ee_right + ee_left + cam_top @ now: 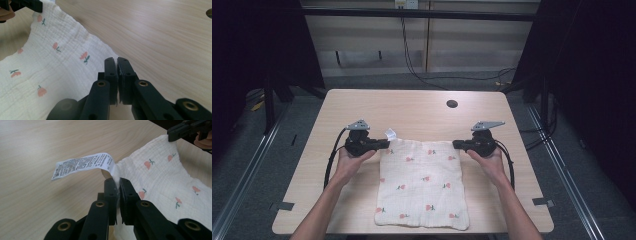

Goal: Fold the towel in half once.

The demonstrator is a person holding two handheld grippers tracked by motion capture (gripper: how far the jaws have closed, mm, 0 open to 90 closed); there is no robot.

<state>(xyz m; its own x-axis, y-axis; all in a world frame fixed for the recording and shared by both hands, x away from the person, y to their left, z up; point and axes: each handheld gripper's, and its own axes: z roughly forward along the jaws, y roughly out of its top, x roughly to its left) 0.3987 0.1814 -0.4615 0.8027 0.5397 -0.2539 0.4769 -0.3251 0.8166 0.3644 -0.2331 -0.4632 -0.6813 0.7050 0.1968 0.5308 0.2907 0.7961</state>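
Muslin cloth, white square with small red flower print (422, 185), lay flat on the pale wooden counter (412, 110), near edge at the person's side. Left tool (384, 144) was clamped on its far left corner, right tool (457, 144) on its far right corner. Left gripper view alone showed the white printed care label (83, 165) curling from that pinched corner; fabric crinkled, edge between the tools sagging slightly.

We see a white crinkled muslin cloth (422, 185) printed with small pink flowers on green stems, its white care label (82, 165) covered in black print, lying on a pale wood-grain table (412, 107), with black two-jaw grippers (387, 145)
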